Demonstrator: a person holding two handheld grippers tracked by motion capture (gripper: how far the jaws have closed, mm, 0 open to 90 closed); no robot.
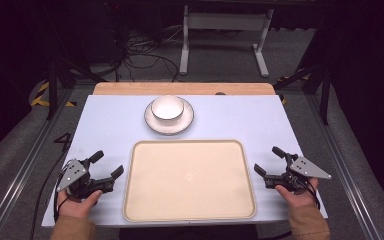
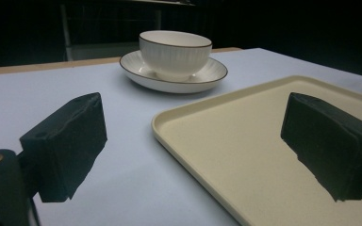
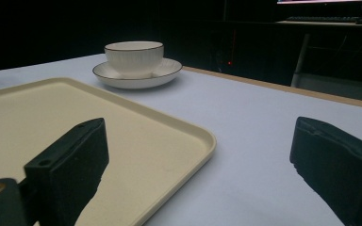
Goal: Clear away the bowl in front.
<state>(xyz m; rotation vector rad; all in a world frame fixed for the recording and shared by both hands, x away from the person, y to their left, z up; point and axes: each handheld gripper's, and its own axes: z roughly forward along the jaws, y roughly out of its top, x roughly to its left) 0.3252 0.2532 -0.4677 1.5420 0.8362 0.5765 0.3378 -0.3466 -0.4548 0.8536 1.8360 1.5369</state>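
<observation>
The bowl (image 1: 168, 107) sits on its saucer (image 1: 152, 122) near the table's (image 1: 105, 130) far edge, beyond the empty tray (image 1: 135, 200), roughly equidistant from the left gripper (image 1: 107, 163) and right gripper (image 1: 268, 161), both gaping wide and empty.

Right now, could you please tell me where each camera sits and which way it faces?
High view: above the person's side, looking forward and down at the tray; both hands, left gripper and right gripper show.
Left gripper view: low at the tray's left, facing the bowl on its saucer; own open jaws.
Right gripper view: low at the tray's right; own open jaws.
All share tray, bowl, saucer.
</observation>
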